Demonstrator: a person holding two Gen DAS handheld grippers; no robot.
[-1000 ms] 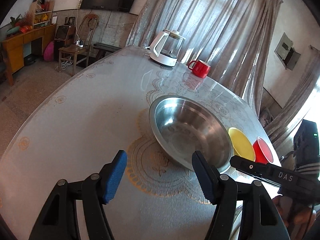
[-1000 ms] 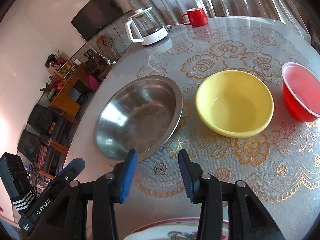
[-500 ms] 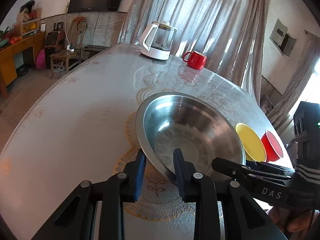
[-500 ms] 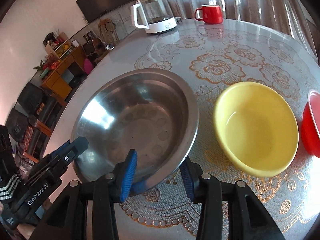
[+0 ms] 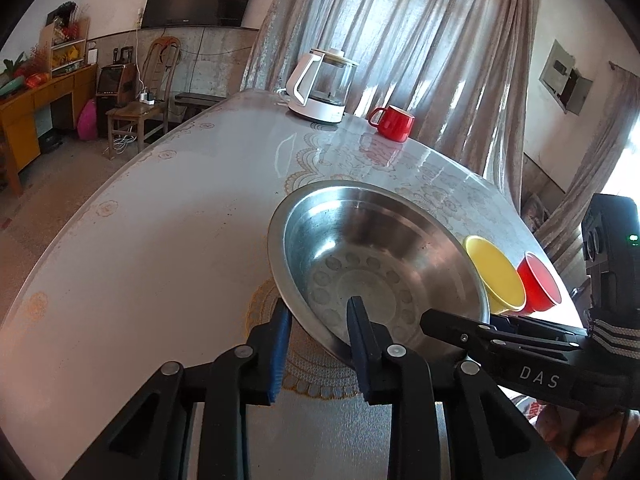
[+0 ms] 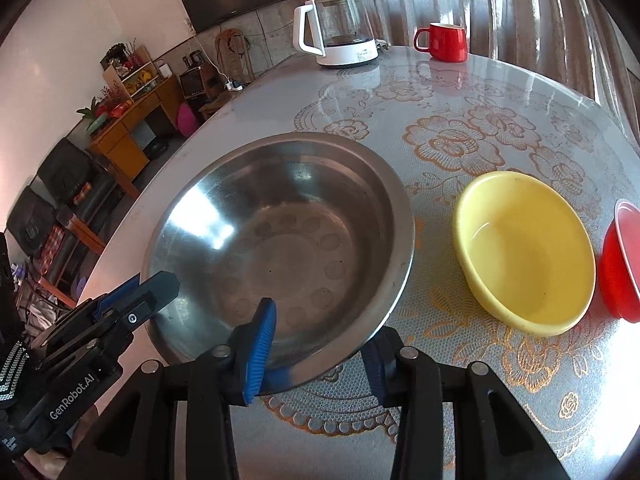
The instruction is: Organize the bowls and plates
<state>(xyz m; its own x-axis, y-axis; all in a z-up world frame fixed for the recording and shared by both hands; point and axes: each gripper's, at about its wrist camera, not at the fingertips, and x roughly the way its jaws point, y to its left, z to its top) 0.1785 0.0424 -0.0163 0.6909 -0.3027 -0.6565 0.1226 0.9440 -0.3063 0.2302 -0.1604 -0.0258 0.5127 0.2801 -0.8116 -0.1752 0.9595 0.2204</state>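
Note:
A wide steel bowl point(image 5: 380, 260) point(image 6: 280, 240) stands on the round table, near its front edge. My left gripper point(image 5: 318, 320) is shut on the bowl's near rim, one finger inside and one outside. My right gripper point(image 6: 318, 344) straddles another stretch of the near rim. Its left finger point(image 6: 260, 332) lies inside the bowl and the other sits under the rim outside, with the jaws still wide and not pinching. To the right of the steel bowl is a yellow bowl point(image 6: 524, 252) point(image 5: 496, 276), then a red bowl point(image 6: 624, 268) point(image 5: 538, 280).
A glass kettle point(image 6: 340, 32) and a red mug point(image 6: 444, 42) stand at the table's far side. The tablecloth point(image 5: 160, 260) stretches bare to the left of the steel bowl. Beyond the table are curtains, a chair and a wooden cabinet.
My left gripper moved up to the steel bowl and shut on its rim. My right gripper moved forward until its fingers stood astride the rim, with its gap barely changed.

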